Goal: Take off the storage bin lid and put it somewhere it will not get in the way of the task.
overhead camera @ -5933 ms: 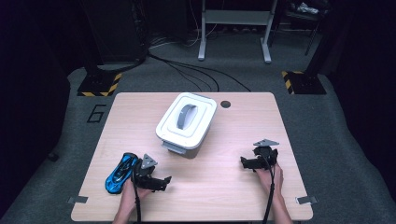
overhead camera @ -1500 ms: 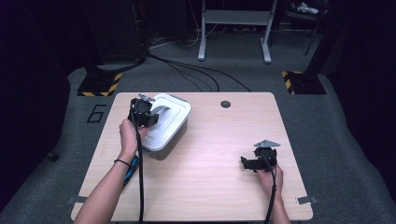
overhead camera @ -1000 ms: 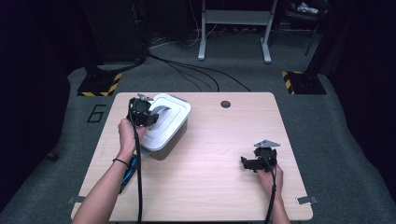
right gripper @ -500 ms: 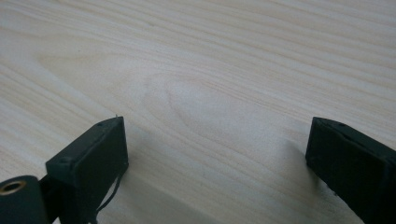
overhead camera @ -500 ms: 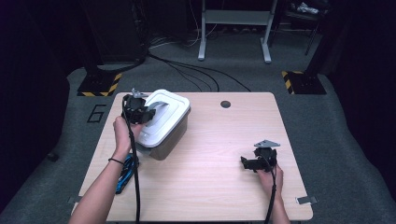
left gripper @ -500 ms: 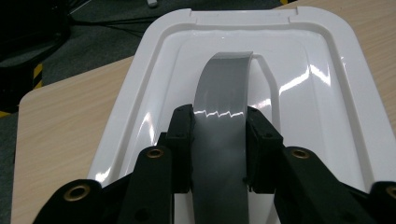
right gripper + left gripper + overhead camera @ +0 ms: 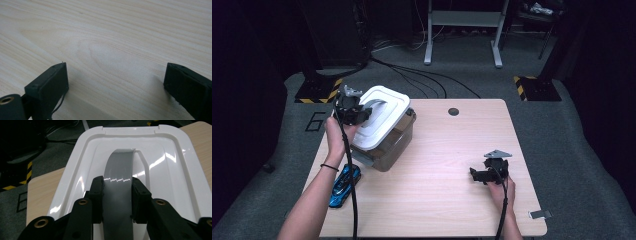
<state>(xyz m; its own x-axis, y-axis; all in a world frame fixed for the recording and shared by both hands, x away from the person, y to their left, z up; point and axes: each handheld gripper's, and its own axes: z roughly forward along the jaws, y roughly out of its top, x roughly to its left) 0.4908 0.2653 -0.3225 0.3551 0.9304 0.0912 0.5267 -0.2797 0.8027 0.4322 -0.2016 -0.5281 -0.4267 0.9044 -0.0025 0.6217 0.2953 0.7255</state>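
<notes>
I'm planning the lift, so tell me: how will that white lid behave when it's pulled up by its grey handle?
The white lid looks like stiff, glossy plastic, so it probably comes up flat and light. The left gripper clamps the narrow grey handle, which looks slick and might slip. The lid already sits tilted on the box, so it may swing.

Glossy white plastic lid (image 7: 160, 162), grey handle (image 7: 117, 185); matt pale wood table (image 7: 112, 37).
</notes>
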